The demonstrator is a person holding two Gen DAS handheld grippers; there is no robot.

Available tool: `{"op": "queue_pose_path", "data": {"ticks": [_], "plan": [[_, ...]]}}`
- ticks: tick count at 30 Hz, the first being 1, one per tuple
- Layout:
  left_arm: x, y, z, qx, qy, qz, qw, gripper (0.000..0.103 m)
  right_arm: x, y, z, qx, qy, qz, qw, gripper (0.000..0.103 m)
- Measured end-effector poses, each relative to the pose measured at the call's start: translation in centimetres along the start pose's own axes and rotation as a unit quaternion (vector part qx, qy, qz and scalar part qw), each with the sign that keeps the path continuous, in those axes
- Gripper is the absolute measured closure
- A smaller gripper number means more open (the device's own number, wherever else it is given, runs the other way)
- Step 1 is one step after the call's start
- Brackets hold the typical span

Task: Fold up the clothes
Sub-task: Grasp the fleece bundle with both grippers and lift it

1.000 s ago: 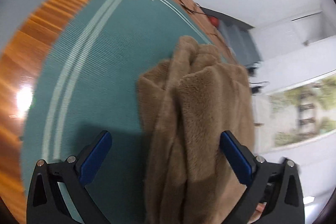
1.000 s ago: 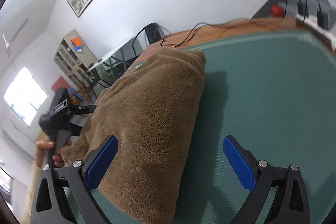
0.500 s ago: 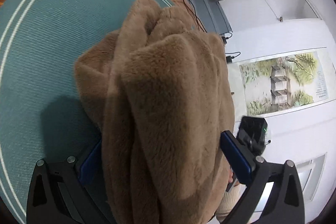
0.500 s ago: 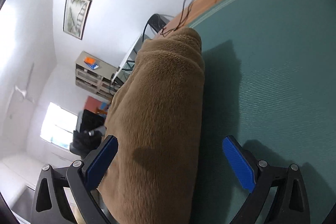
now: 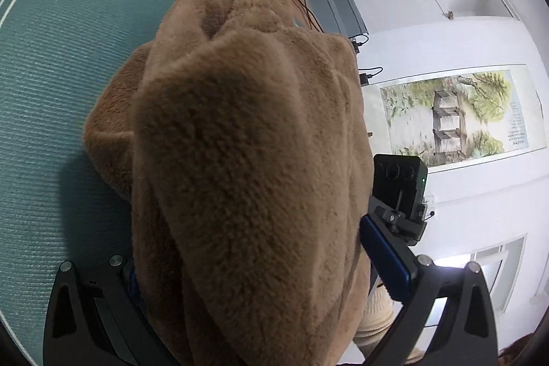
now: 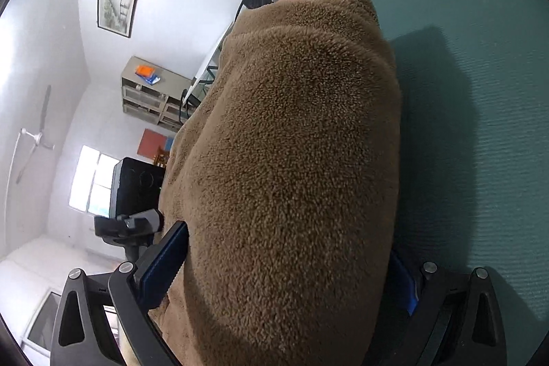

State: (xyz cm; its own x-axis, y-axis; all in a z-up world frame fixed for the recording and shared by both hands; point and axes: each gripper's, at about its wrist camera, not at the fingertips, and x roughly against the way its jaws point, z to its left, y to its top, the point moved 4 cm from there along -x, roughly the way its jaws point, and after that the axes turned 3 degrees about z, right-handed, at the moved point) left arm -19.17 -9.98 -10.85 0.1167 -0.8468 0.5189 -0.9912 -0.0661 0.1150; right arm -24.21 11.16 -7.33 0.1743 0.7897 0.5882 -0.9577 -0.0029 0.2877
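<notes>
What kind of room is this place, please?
Probably a lived-in home room: a framed landscape painting hangs on the white wall, a pale shelf cabinet stands near the window, and a teal woven mat covers the wood surface.
</notes>
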Motion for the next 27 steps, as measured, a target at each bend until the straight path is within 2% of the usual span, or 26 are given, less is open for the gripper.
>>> {"op": "queue_pose_path", "data": {"ticks": [3,5,6,8,11,16,20,27], "plan": [[-0.2,-0.2,-0.2,-0.002,0.006,-0.009,0.9999,0.001,-0.1,0.0,0.0,0.007,-0.003,-0.006,1.0,0.004],[-0.1,-0.5,-0.2,0.004,0.011,-0.017,0.9998,0.005,-0.2,-0.1,0.0,0.012,-0.006,-0.009,1.0,0.018],[-0.1,-0.5,-0.1,0.01,0.011,-0.021,0.9997,0.006,-0.2,-0.1,0.0,0.014,-0.006,-0.012,1.0,0.02],[-0.2,-0.6,0.0,0.021,0.01,-0.027,0.9994,0.013,0.1,-0.3,0.1,0.018,-0.004,-0.02,1.0,0.03],[-0.2,-1.2,-0.3,0.029,0.0,-0.033,0.999,0.015,0.9,-0.8,1.2,0.048,-0.017,-0.039,0.998,0.038],[-0.9,-2.4,-3.5,0.01,-0.011,-0.034,0.9993,0.015,3.4,-1.9,3.1,0.085,-0.034,-0.073,0.993,0.04],[-2.8,-3.2,-7.7,-0.017,-0.018,-0.018,0.9995,0.015,7.8,-3.5,4.0,0.106,-0.051,-0.109,0.987,0.04],[-11.6,-4.6,-17.0,-0.078,-0.032,0.042,0.9956,0.014,19.2,-7.2,1.3,0.095,-0.093,-0.18,0.975,0.04]]}}
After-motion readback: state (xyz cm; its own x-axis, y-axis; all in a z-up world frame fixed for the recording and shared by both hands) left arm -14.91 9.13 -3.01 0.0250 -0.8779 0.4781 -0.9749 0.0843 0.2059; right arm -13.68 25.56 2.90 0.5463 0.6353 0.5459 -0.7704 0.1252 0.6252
